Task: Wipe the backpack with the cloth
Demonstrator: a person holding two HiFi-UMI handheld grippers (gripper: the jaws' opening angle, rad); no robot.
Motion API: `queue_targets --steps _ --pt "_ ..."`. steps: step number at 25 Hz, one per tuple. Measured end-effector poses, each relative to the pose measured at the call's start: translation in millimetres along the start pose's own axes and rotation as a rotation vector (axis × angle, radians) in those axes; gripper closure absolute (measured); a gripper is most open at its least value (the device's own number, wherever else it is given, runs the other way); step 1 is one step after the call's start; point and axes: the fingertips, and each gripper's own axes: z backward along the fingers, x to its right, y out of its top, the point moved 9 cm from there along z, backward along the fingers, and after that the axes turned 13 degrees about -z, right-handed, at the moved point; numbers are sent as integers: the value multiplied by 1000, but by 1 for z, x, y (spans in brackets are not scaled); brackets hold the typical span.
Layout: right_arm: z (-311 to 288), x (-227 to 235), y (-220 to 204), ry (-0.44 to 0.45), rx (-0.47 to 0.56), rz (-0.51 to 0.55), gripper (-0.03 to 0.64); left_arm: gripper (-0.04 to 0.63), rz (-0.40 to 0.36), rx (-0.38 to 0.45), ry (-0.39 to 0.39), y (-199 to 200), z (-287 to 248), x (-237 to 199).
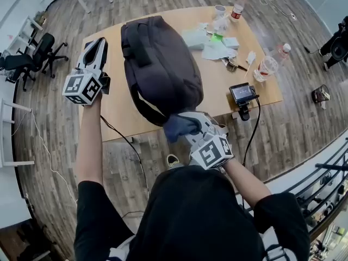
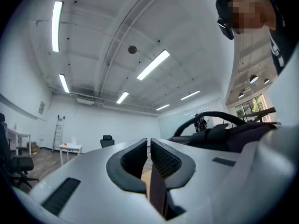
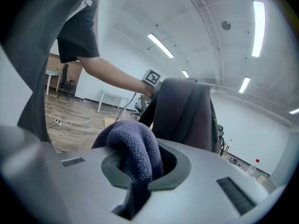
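One cloth (image 1: 180, 127) is clamped in the right gripper (image 1: 194, 126) at the backpack's (image 1: 157, 64) six o'clock. Closed and empty, the left gripper (image 1: 99, 43) is held at nine o'clock. Wiping strokes are called for next.

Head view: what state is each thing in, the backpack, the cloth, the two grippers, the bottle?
backpack: rests on the table.
left gripper: shut, empty, held up beside the backpack.
right gripper: shut on the cloth.
cloth: bunched up between the jaws.
bottle: upright, red cap on.
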Motion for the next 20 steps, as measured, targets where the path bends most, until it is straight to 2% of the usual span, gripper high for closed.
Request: queue_targets --steps 4,7,9,13,15,16,18,20 --pt "-9 2 1 -8 -11 -57 583 578 98 16 12 -1 -56 -29" --pt "-14 15 -6 -42 -36 -158 583 578 103 -11 -32 -1 -96 -38" --pt "-15 20 -8 -46 -47 -192 583 578 115 1 -120 2 -121 -36" --pt "-17 30 -17 -67 -81 -226 583 578 150 33 -432 7 -153 -16" --pt "-17 36 -21 -70 -83 -249 583 577 167 52 -542 9 -160 -7" --pt "-16 37 -21 -68 -85 -246 583 577 151 61 -574 10 -163 -4" --pt "-17 38 -21 -58 -102 -229 583 577 60 60 -614 15 -165 -3" --pt "-17 39 -23 -47 -123 -235 583 567 2 19 -676 18 -165 -8"
